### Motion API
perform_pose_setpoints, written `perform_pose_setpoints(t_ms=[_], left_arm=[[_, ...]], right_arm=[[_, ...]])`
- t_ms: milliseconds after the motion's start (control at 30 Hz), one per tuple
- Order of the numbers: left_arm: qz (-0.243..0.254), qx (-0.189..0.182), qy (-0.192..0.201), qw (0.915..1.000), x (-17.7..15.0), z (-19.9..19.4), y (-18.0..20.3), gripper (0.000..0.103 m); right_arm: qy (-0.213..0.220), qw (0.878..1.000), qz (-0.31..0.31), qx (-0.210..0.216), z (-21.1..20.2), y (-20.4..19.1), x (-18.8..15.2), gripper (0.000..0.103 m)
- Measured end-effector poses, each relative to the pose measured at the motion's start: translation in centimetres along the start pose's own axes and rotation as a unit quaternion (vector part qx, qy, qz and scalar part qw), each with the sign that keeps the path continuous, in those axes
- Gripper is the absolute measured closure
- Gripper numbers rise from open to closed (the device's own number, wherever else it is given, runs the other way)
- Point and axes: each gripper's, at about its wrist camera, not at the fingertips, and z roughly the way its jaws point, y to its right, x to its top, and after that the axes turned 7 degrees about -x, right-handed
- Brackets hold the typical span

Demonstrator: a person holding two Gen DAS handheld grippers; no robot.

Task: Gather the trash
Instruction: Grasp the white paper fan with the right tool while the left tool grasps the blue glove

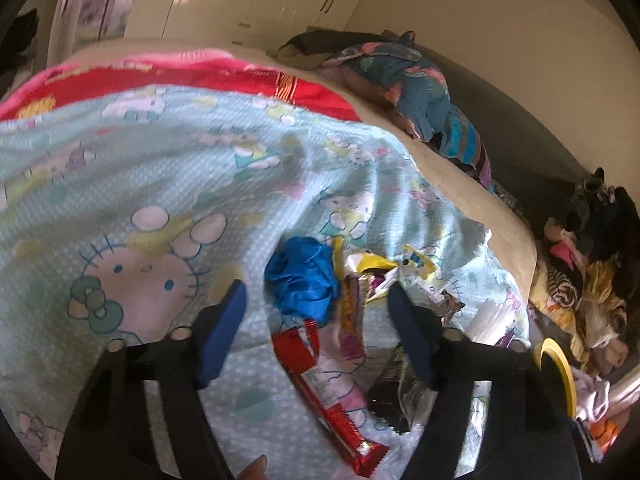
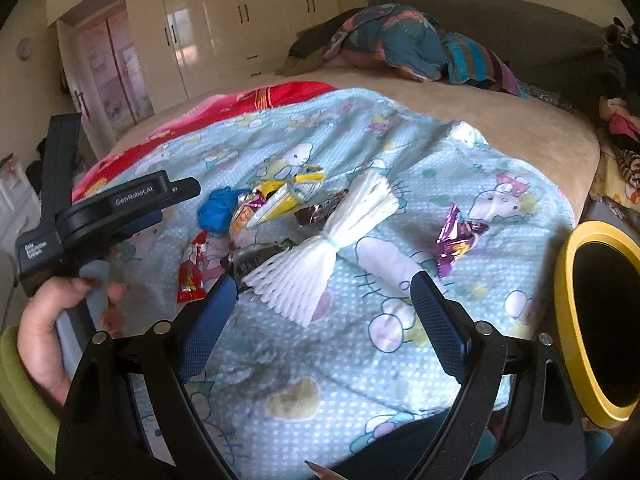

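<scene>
Trash lies on a light blue cartoon-print blanket (image 1: 168,168) on the bed. In the left wrist view my left gripper (image 1: 316,300) is open above a crumpled blue bag (image 1: 302,276), a red wrapper (image 1: 324,388), a dark wrapper (image 1: 394,394) and yellow wrappers (image 1: 372,264). In the right wrist view my right gripper (image 2: 322,292) is open just in front of a white foam net (image 2: 340,236). A purple wrapper (image 2: 458,236), the blue bag (image 2: 218,208), the red wrapper (image 2: 192,272) and the yellow wrappers (image 2: 276,200) lie beyond. The left gripper's body (image 2: 100,212) shows at the left.
A yellow-rimmed bin (image 2: 600,336) stands at the bed's right side, also seen in the left wrist view (image 1: 560,376). Folded clothes (image 2: 404,40) lie at the far end of the bed. More clothes (image 1: 584,280) are piled on the right. Cream wardrobes (image 2: 224,20) line the far wall.
</scene>
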Motion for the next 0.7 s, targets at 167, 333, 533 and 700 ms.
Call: perform_pose_setpoints(t_ms=[167,333,533,700], left_arm=[[-0.027,-0.024,-0.021,0.9991,-0.4,1.1,-1.2,0.057],[-0.05,-0.041,-0.033,0.9974,-0.7,2.1,-1.7,0.057],[-0.075,-0.042,-0.034,0.9958,-0.8,3.0,-2.6,0.058],[-0.096,-0.046,-0.036,0.9937,-0.1,4.2,-3.2,0.066]], right_arm=[[-0.014,1.0,0.001,0.005,1.2,-0.3,0.1,0.022],[-0.035,0.999,0.013,0.018,2.6,-0.6,0.2,0.022],[-0.065,0.997,0.032,0.037,4.7,-0.7,0.0,0.024],[-0.098,0.993,0.043,0.056,6.3,-0.3,-0.7,0.041]])
